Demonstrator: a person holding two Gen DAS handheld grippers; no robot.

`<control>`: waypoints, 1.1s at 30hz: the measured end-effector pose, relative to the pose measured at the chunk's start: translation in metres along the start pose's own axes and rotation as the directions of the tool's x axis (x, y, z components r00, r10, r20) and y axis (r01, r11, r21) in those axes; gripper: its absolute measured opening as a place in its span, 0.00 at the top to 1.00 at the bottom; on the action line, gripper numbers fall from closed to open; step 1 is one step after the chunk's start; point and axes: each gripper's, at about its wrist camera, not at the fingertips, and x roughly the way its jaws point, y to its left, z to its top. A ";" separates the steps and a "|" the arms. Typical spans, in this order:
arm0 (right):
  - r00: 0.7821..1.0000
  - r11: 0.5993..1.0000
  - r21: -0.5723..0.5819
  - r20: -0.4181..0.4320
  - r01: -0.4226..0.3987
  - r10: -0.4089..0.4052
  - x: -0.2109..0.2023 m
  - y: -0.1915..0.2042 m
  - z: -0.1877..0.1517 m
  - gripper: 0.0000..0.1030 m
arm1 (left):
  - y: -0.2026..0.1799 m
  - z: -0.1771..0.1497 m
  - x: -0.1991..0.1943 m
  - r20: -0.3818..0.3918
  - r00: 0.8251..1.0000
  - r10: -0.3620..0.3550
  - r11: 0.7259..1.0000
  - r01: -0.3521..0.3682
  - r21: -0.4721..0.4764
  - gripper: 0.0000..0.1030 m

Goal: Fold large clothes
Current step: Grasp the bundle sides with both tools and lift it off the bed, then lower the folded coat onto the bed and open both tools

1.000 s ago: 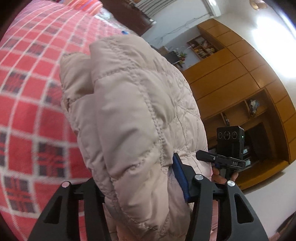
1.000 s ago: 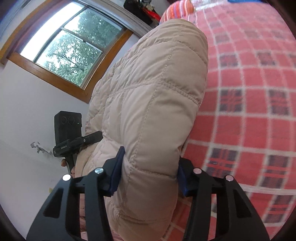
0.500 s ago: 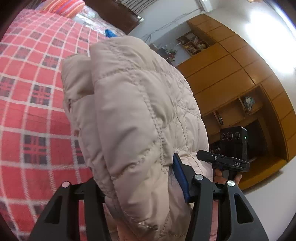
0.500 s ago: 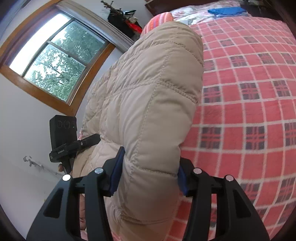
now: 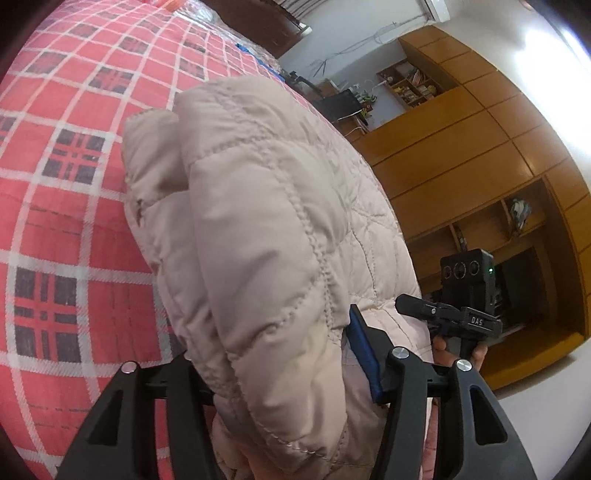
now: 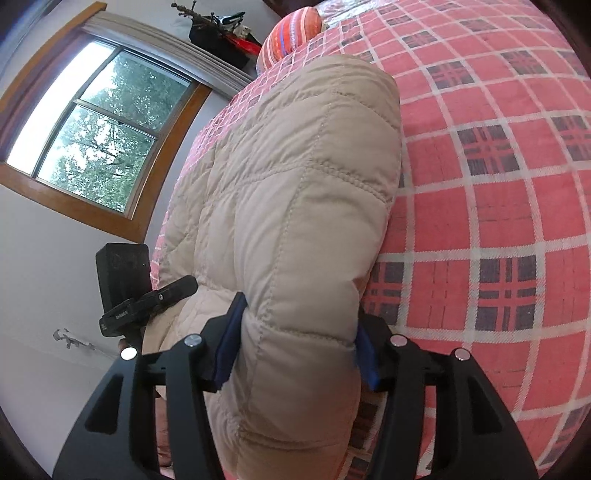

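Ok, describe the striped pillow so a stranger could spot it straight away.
Start at the red checked bedspread and follow it to the far end, towards the wood-framed window. There sits the pillow, orange with stripes, not checks.

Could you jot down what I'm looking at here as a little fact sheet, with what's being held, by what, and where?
Garment: beige quilted puffy jacket, bunched thick
Left tongs: shut on the jacket
Right tongs: shut on the jacket
Surface: bed with red plaid blanket
Pillow: orange striped pillow at the far end of the bed
Surroundings: wood-framed window, wooden wall cabinets
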 end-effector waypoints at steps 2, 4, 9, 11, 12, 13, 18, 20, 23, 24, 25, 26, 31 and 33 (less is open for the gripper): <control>1.000 1.000 0.016 -0.001 -0.008 0.008 0.001 -0.007 -0.003 0.44 | -0.004 0.002 0.004 0.000 1.000 0.006 1.000 -0.006 -0.001 0.43; 1.000 1.000 0.026 0.001 -0.016 0.016 0.002 -0.014 -0.007 0.40 | -0.003 0.004 0.006 0.001 1.000 0.010 1.000 -0.010 -0.007 0.38; 1.000 1.000 0.017 0.020 0.003 -0.004 -0.007 -0.008 -0.015 0.21 | 0.001 0.000 -0.004 0.013 0.999 0.044 0.998 -0.043 -0.037 0.24; 0.999 0.999 -0.001 0.042 0.035 -0.034 -0.015 -0.003 -0.020 0.19 | -0.002 -0.001 -0.012 0.020 0.998 0.065 0.997 -0.065 -0.031 0.21; 0.998 0.999 -0.006 0.051 0.043 -0.043 -0.019 0.000 -0.023 0.18 | -0.005 -0.002 -0.014 0.025 0.996 0.081 0.996 -0.080 -0.028 0.21; 0.997 0.998 -0.008 0.060 0.057 -0.057 -0.023 0.003 -0.027 0.16 | -0.009 -0.005 -0.020 0.033 0.994 0.102 0.995 -0.101 -0.021 0.20; 0.979 0.983 -0.047 0.108 0.177 -0.171 -0.041 0.016 -0.051 0.12 | -0.031 -0.024 -0.048 0.102 0.964 0.246 0.968 -0.250 0.033 0.16; 0.965 0.971 -0.053 0.136 0.234 -0.225 -0.049 0.023 -0.066 0.11 | -0.038 -0.036 -0.060 0.128 0.945 0.300 0.952 -0.305 0.020 0.15; 0.945 0.955 -0.049 0.167 0.292 -0.280 -0.057 0.030 -0.085 0.10 | -0.055 -0.057 -0.077 0.177 0.898 0.402 0.912 -0.410 0.007 0.15; 0.933 0.945 -0.042 0.178 0.323 -0.311 -0.061 0.033 -0.094 0.10 | -0.061 -0.063 -0.080 0.189 0.880 0.436 0.895 -0.446 0.013 0.15; 0.927 0.940 -0.041 0.185 0.340 -0.327 -0.060 0.032 -0.099 0.10 | -0.069 -0.072 -0.084 0.209 0.856 0.472 0.873 -0.488 0.025 0.15; 0.919 0.933 -0.041 0.192 0.358 -0.345 -0.061 0.032 -0.105 0.10 | -0.078 -0.080 -0.086 0.224 0.837 0.499 0.853 -0.520 0.040 0.15; 0.890 0.908 -0.031 0.215 0.417 -0.402 -0.063 0.045 -0.136 0.10 | -0.094 -0.107 -0.093 0.217 0.814 0.539 0.829 -0.558 0.031 0.15; 0.872 0.890 -0.030 0.222 0.454 -0.437 -0.064 0.049 -0.150 0.10 | -0.094 -0.119 -0.095 0.203 0.803 0.561 0.819 -0.574 0.008 0.15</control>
